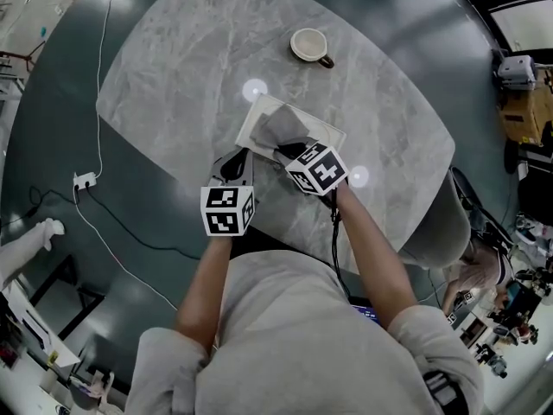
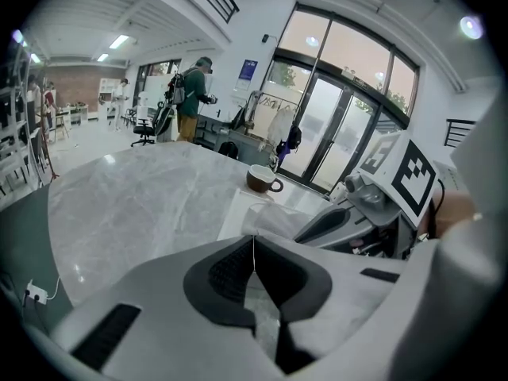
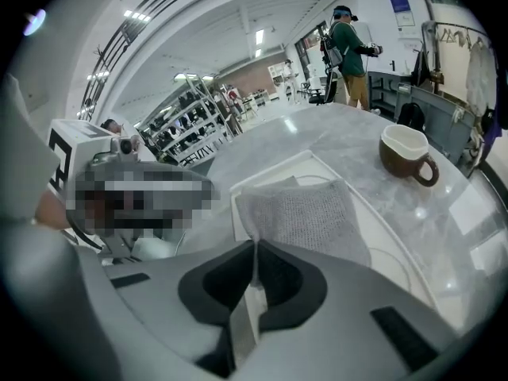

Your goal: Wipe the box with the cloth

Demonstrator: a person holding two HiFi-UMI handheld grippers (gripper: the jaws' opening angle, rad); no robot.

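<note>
Mid-frame, the right gripper [image 3: 254,246] pinched the grey cloth [image 3: 305,217] on the white box [image 1: 262,111]; the left gripper [image 2: 254,244] clamped the box's edge.

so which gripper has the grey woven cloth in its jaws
The right gripper: its jaws pinch a corner of the grey woven cloth on the flat white box; the left gripper holds no cloth.

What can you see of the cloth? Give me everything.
The cloth is grey and roughly rectangular, with a fine knitted-looking texture. It lies mostly flat on top of the white box, covering much of the near part. The right gripper is shut on the cloth's near corner, which runs up between the closed jaws.
</note>
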